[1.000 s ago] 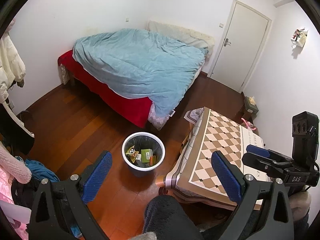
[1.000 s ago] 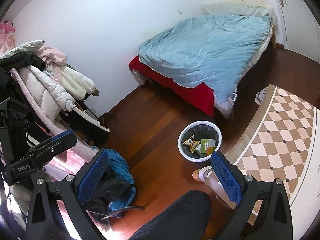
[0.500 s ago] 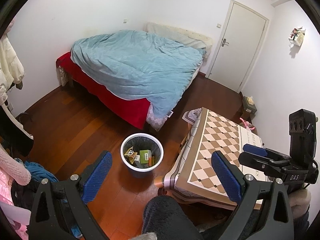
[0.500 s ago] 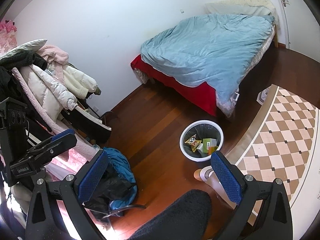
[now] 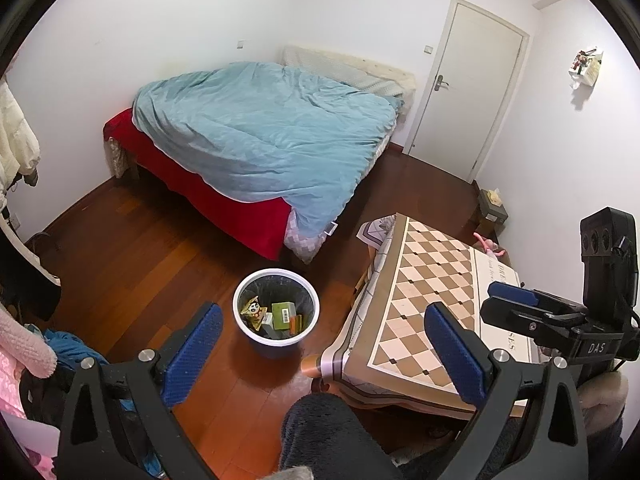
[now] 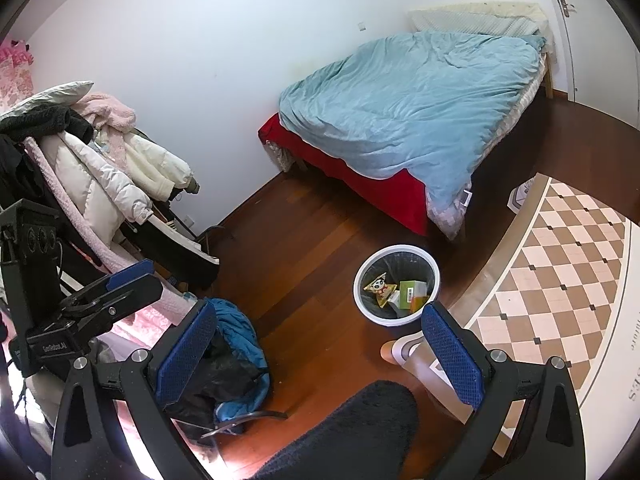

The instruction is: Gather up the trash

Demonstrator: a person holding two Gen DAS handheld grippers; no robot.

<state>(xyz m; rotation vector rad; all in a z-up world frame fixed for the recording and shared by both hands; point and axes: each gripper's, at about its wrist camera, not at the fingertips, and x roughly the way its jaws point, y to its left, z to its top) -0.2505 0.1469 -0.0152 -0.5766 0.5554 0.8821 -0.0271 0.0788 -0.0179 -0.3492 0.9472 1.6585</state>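
Red-brown wood floor (image 5: pixel 132 248) fills the room, with a bed under a pale blue duvet (image 5: pixel 264 136) at the far side. A low table with a checked cloth (image 5: pixel 424 300) stands near right. Between bed and table sits a white bin (image 5: pixel 276 308), holding a cartoon wrapper (image 5: pixel 253 312) and a green box (image 5: pixel 285 314). Both the left gripper (image 5: pixel 326 350) and the right gripper (image 6: pixel 320 348) hang spread wide, holding nothing, well above the floor.
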